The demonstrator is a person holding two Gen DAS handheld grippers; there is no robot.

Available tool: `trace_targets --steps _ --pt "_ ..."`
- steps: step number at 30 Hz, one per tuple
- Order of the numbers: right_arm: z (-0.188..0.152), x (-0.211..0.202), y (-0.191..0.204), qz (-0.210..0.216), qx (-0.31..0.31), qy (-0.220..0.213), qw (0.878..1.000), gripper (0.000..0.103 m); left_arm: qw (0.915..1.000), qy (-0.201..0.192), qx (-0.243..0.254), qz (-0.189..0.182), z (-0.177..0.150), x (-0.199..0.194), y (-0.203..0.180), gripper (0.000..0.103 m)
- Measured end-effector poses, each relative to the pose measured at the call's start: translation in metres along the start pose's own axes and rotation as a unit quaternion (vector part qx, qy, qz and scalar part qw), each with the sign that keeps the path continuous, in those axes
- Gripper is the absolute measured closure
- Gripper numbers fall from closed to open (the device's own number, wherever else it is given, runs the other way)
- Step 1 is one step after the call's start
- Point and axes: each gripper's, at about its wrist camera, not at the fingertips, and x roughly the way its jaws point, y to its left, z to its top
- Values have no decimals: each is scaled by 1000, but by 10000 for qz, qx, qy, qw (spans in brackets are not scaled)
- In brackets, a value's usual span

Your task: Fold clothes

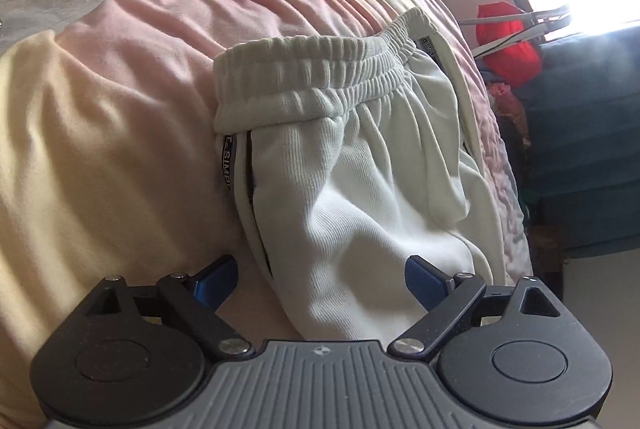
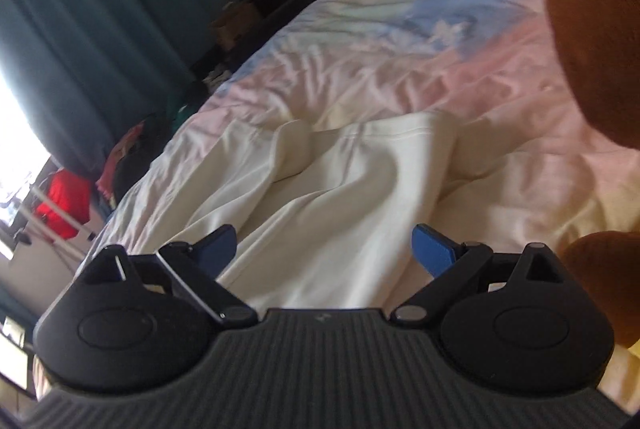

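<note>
Straddling the upper leg of the white ribbed-knit trousers point(image 1: 360, 189), the left claw point(image 1: 322, 279) stands wide open; its blue pads flank the cloth and neither pad is seen pressing on it, so nothing is gripped. The elastic gathered waistband point(image 1: 316, 69) lies beyond the claw, well apart from it, with a black lettered side tape point(image 1: 229, 165) running down from the waistband's near end. The trousers lie rumpled on the pink and cream quilted bed cover point(image 1: 120, 69).

The right claw point(image 2: 324, 249) is likewise open and empty, poised over the trouser legs point(image 2: 320, 189), whose hem end lies farthest from the waistband. A brown plush object point(image 2: 596, 21) crowds the right edge of the right wrist view, beside the legs.

Judgement: the garment is not yet flattened or folded. For a sound fold, each claw should close on a single outer edge, the left nearer the waistband, not on a bunched mound. Tension should be drawn evenly away from the waistband to smooth the creases before any leg is laid over. The plush object may obstruct the right claw's sweep.
</note>
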Motion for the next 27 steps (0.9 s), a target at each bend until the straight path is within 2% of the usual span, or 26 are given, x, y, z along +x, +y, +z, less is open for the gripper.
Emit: trace_targets --steps 2,4,8,10,11,12,13,14,16,17,19,22,27 --pt "-1 16 -12 -469 77 110 9988 9 9999 -44 162 13 3 5 -5 15" --pt "-4 32 -17 -413 278 222 9985 20 9997 -116 185 -73 5 6 -8 16" --pt "-9 66 -18 -212 378 244 9988 24 9995 -217 15 -226 17 11 -2 21" --pt "-8 75 -18 138 429 97 9989 48 9993 -246 -85 -268 26 15 3 36" --pt "-8 78 -18 215 497 44 9985 54 9990 -245 -187 -332 30 16 7 36" --pt "-8 80 -17 268 568 -10 9980 67 9983 -234 -306 -428 32 17 12 36" --pt "-8 81 -16 276 608 -37 9978 82 9980 -245 -361 -466 32 16 14 42" --pt "-9 82 -12 248 596 -6 9979 89 9980 -281 -365 -428 33 16 13 47" --pt "-11 79 5 230 235 16 9995 92 9990 -354 -163 -211 33 12 7 64" --pt "-12 76 13 223 37 24 9997 93 9992 -385 8 -111 32 11 3 66" --pt "-12 66 23 340 -69 -90 9994 95 9980 -511 377 25 31 5 -7 81" --pt "-7 47 21 373 54 -370 9986 96 9946 -822 627 21 25 -9 -17 89" --pt "-1 9 11 223 -28 -730 9971 97 9859 -1413 859 -244 11 -44 -35 92"
